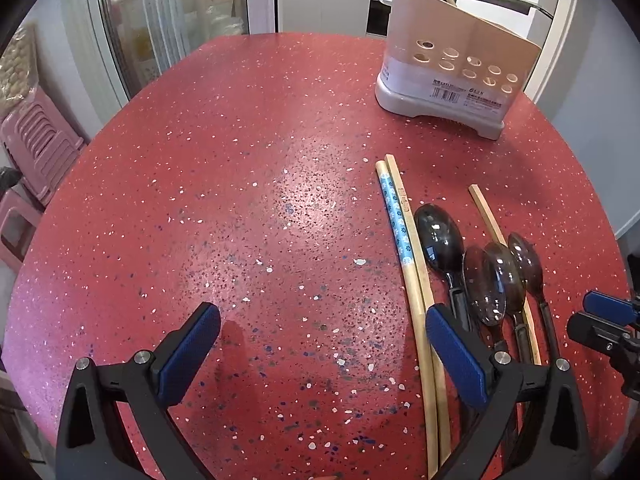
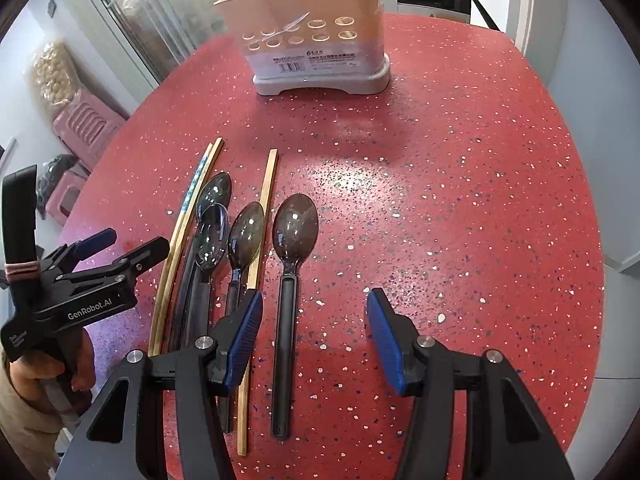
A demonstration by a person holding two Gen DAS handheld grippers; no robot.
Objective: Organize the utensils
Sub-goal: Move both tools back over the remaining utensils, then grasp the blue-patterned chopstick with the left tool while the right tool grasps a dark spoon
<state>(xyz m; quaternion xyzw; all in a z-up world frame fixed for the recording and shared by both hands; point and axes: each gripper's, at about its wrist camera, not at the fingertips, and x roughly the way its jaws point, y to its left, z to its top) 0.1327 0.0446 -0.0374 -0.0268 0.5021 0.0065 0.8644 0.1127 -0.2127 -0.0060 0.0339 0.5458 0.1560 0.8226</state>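
On the red speckled table (image 1: 240,208) lie several dark translucent spoons (image 1: 440,240) (image 2: 295,232) and wooden chopsticks (image 1: 416,280) (image 2: 262,216), one chopstick with a blue pattern (image 1: 394,216). A beige utensil holder (image 1: 448,76) (image 2: 316,36) stands at the far side with chopsticks in it. My left gripper (image 1: 322,340) is open and empty over bare table, left of the chopsticks. My right gripper (image 2: 314,332) is open and empty, its jaws either side of the rightmost spoon's handle (image 2: 286,344), above it.
Pink plastic stools (image 1: 36,148) stand left of the table. Glass doors and kitchen counters are behind. The left gripper also shows in the right wrist view (image 2: 120,248), held by a hand at the left.
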